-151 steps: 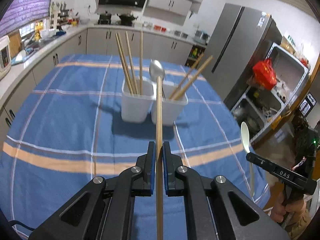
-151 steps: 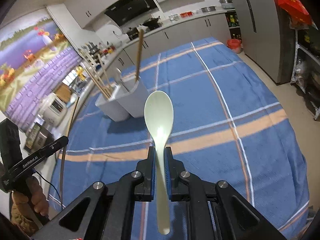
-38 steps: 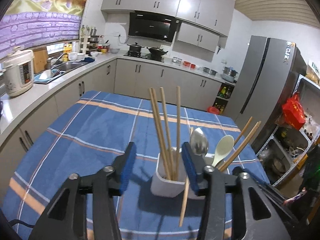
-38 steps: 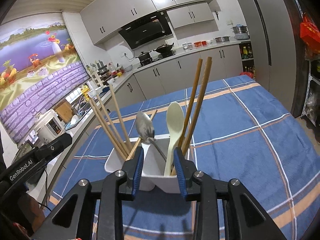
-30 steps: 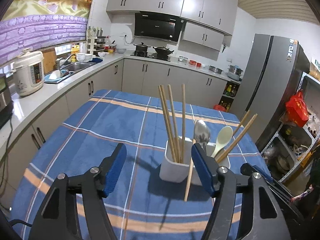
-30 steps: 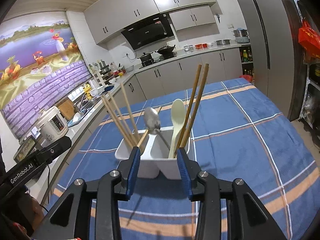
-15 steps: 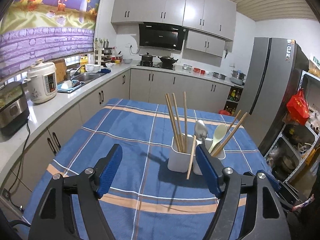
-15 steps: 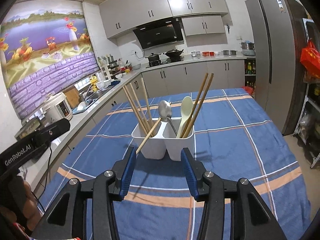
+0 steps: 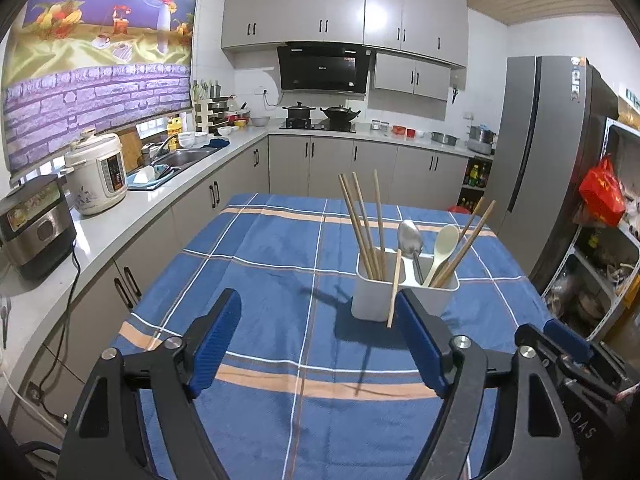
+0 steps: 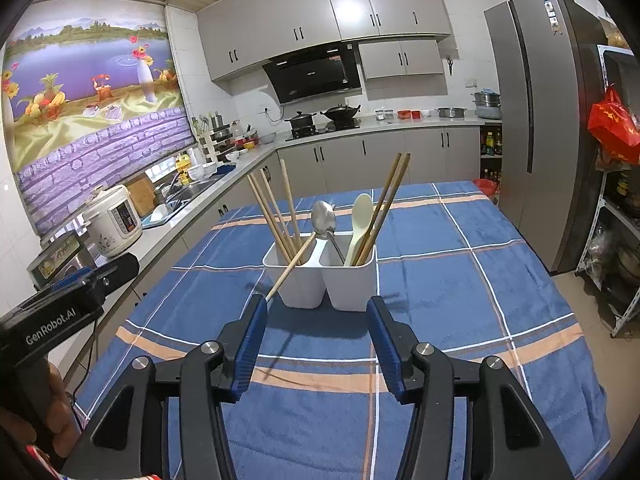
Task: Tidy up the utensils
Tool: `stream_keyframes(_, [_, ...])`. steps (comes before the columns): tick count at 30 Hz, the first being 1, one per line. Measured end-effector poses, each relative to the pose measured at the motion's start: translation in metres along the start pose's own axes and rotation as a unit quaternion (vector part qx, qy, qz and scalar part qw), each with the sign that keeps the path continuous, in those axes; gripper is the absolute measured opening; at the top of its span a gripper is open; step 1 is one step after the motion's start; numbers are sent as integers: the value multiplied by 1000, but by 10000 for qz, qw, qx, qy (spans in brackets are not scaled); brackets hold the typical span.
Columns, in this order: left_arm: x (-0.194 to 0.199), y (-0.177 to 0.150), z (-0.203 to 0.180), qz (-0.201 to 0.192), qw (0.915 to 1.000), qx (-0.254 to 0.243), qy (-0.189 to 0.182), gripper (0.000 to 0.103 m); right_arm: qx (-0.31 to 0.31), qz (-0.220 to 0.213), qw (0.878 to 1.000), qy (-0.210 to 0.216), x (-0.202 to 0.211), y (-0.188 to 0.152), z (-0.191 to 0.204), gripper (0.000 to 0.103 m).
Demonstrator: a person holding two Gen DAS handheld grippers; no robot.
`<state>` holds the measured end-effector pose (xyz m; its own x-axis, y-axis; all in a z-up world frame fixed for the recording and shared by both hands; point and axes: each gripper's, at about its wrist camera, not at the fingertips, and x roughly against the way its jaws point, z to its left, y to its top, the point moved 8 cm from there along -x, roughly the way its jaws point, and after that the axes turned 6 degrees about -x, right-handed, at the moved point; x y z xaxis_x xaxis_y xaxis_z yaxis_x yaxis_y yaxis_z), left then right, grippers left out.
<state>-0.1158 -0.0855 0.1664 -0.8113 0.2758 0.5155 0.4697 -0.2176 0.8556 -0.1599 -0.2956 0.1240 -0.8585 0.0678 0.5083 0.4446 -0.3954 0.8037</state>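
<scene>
On the counter along the left wall stood a dark cooker (image 9: pixel 34 226) and a white rice cooker (image 9: pixel 96 172); the left wrist view showed both in full, the right wrist view less clearly.

The left gripper (image 9: pixel 316 344) hung over the near edge of the table's blue checked cloth (image 9: pixel 260 248). Its jaws stood wide and were opening, with nothing between them. The right wrist view alone showed this tool from outside, as a black body lettered in white at the left edge, with part of the person's hand (image 10: pixel 52 420) around its handle.

The white two-compartment holder (image 9: pixel 404 292) stood near the middle of the table, toward its right edge in the left wrist view. The left compartment held four chopsticks (image 9: pixel 362 224): three upright and one tipped forward over the near rim. The right compartment held one metal spoon (image 9: pixel 410 236), one pale plastic spoon (image 9: pixel 444 244) and two chopsticks leaning right. That made six chopsticks and two spoons.

The right gripper (image 10: pixel 316 340) pointed at the holder from the near edge, jaws opening and empty. The left wrist view showed only its black side, at the lower right.

A red bag (image 9: pixel 602 192) hung on the right.
</scene>
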Motion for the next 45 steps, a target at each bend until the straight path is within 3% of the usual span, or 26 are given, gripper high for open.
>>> stream_keyframes(13, [13, -9, 0, -20, 9998, -127, 155, 85, 8, -64, 10000, -17, 9, -2, -3, 60])
stream_keyframes(18, [39, 2, 7, -635, 9965, -147, 527, 101, -23, -149, 9999, -63, 19, -4, -7, 60])
stream_keyframes(22, [65, 14, 13, -1160, 9891, -170, 885, 103, -55, -231, 9997, -110, 30, -3, -10, 61])
stream_keyframes(25, [79, 19, 13, -1304, 9871, -188, 913, 103, -54, -288, 9994, -173, 36, -1, -10, 62])
stream_keyframes(30, [101, 19, 6, -1566, 9856, -72, 633, 103, 31, -380, 9985, -389, 46, -1, -16, 64])
stream_keyframes(34, [100, 9, -8, -1192, 9912, -166, 556, 103, 75, -392, 9980, -482, 52, -4, -21, 65])
stream_keyframes(38, [83, -16, -23, -438, 9967, -412, 548, 103, 33, -301, 9981, -530, 55, -9, -29, 66])
stream_keyframes(45, [61, -55, -38, 432, 9976, -417, 331, 103, -116, -68, 9975, -689, 56, -20, -46, 66])
